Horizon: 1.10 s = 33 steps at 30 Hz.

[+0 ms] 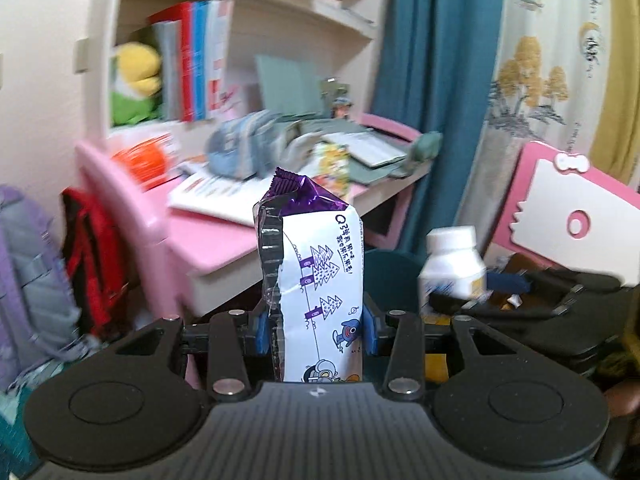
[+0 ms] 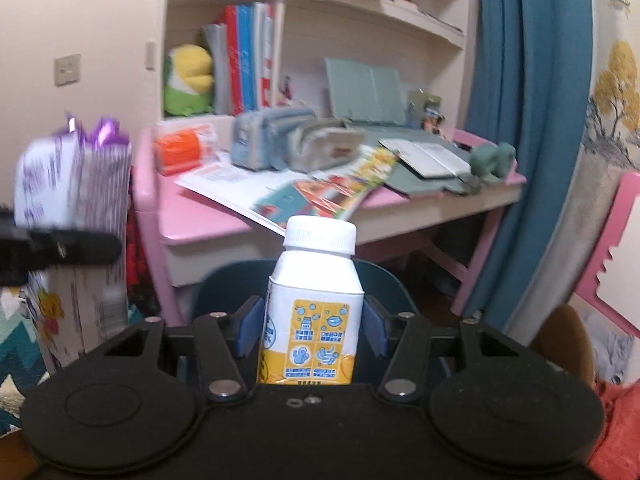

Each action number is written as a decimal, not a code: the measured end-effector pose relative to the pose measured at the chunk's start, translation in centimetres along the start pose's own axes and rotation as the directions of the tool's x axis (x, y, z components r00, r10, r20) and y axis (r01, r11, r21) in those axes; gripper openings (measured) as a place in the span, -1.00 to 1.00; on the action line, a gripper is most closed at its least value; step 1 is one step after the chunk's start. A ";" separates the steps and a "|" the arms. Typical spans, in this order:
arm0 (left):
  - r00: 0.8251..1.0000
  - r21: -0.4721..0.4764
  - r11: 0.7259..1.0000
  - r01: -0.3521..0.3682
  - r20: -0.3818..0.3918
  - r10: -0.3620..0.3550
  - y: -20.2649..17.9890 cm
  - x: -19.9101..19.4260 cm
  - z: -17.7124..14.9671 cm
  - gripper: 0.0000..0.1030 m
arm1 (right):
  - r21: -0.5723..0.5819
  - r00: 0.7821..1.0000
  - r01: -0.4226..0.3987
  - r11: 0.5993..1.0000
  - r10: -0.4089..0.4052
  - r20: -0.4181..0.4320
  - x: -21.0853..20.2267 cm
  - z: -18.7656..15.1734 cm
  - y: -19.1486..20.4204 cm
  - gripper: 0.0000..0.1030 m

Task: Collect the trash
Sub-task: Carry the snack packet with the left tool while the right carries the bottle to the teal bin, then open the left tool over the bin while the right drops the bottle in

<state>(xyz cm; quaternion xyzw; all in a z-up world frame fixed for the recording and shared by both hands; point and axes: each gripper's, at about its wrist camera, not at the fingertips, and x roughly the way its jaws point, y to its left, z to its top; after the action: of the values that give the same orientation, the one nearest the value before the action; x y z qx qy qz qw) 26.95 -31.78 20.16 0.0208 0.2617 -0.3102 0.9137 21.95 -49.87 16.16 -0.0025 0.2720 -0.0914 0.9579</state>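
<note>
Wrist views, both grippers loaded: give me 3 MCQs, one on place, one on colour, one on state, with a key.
1. Where does the orange pack lie?
A. on the pink desk, left end
B. on the top shelf
C. on the floor

2. What colour is the cap of the bottle in the right gripper?
A. blue
B. white
C. orange

3. How is the snack wrapper in the left gripper?
A. lying flat on the desk
B. hanging from one finger
C. standing upright, clamped between both fingers

Key:
1 A: it sits on the pink desk beside the pencil cases.
2 B: the screw cap is plain white above a white and yellow label.
3 C: both blue pads press its sides and its purple crimped end points up.
</note>
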 end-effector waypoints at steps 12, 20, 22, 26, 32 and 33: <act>0.997 0.008 0.999 0.031 -0.073 -0.031 -4.2 8.7 2.2 -0.20 | -0.065 0.993 0.032 0.997 -0.039 -0.109 3.5 -0.4 -2.6 0.00; 0.979 -0.005 0.999 0.052 -0.199 -0.052 -4.8 14.8 0.6 -0.20 | -0.148 0.977 0.012 0.989 -0.043 -0.209 6.0 -0.5 -2.5 0.00; 0.971 -0.006 0.999 0.051 -0.234 -0.051 -4.7 16.0 -0.1 -0.20 | -0.162 0.970 0.006 0.987 -0.045 -0.238 6.8 -0.8 -2.3 0.00; 0.956 0.000 0.999 0.050 -0.289 -0.048 -4.5 17.9 -1.2 -0.20 | -0.163 0.947 -0.026 0.986 -0.028 -0.319 8.7 -1.1 -2.4 0.00; 0.930 0.009 0.999 0.035 -0.366 -0.030 -4.5 19.8 -2.8 -0.19 | -0.171 0.916 -0.056 0.984 -0.017 -0.400 9.9 -1.4 -2.2 0.00; 0.925 0.006 0.999 0.039 -0.379 -0.034 -4.5 20.1 -3.0 -0.19 | -0.177 0.916 -0.053 0.983 -0.023 -0.401 9.9 -1.4 -2.1 0.01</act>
<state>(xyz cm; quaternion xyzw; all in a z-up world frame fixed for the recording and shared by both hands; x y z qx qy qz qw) 36.45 -45.93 8.26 0.0814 0.4315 -0.3191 0.8398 29.09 -53.64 9.90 -0.0700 0.4698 -0.0572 0.8781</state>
